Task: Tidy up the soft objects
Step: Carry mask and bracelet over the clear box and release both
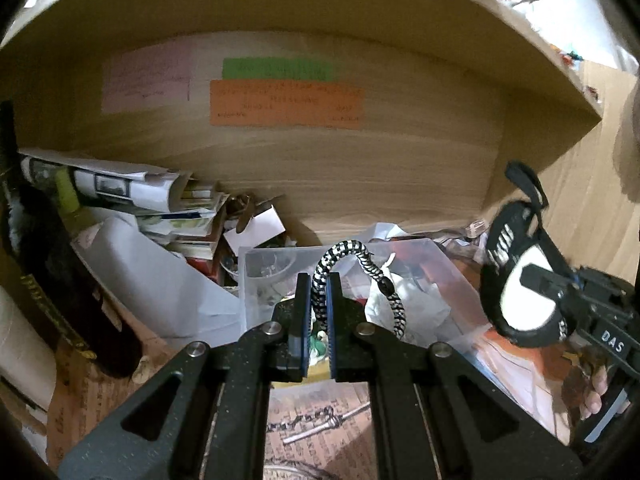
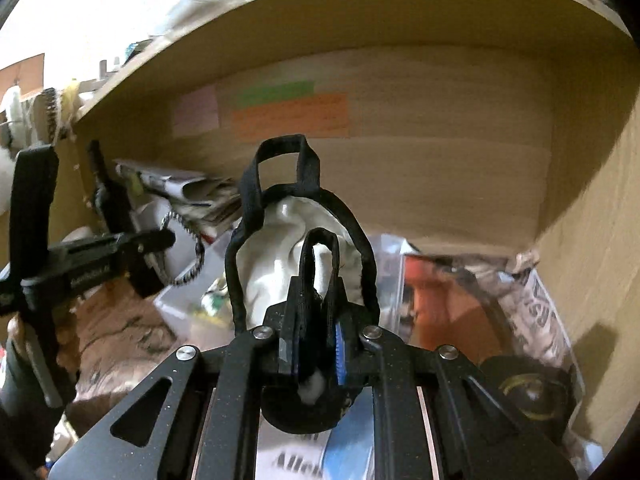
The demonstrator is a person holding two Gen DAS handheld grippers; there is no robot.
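A black-and-white braided cord (image 1: 362,258) is pinched between the closed jaws of the left gripper (image 1: 319,296); it arches up from the fingers and hangs down on the right side, above a clear plastic bin (image 1: 256,280) filled with crumpled paper and small odds and ends. In the right wrist view the same cord (image 2: 192,256) is seen dangling from that gripper (image 2: 158,240) at the left.

A black pouch with a white lining (image 2: 288,240) (its black strap loops stand up above it) is clamped by the right gripper (image 2: 314,320), whose jaws are closed on a fold of its black edging. From the left wrist view the pouch (image 1: 516,272) is held up in the air to the right of the bin, with the right gripper (image 1: 536,280) reaching in from the right edge.

Both items are held inside a wooden shelf compartment (image 1: 360,168). On its back wall, an orange note (image 1: 286,103), a green note (image 1: 278,69) and a pale pink note (image 1: 146,80) are stuck. A pile of folded papers and booklets (image 1: 160,200) is stacked at the left, beside a dark bottle (image 1: 52,264).
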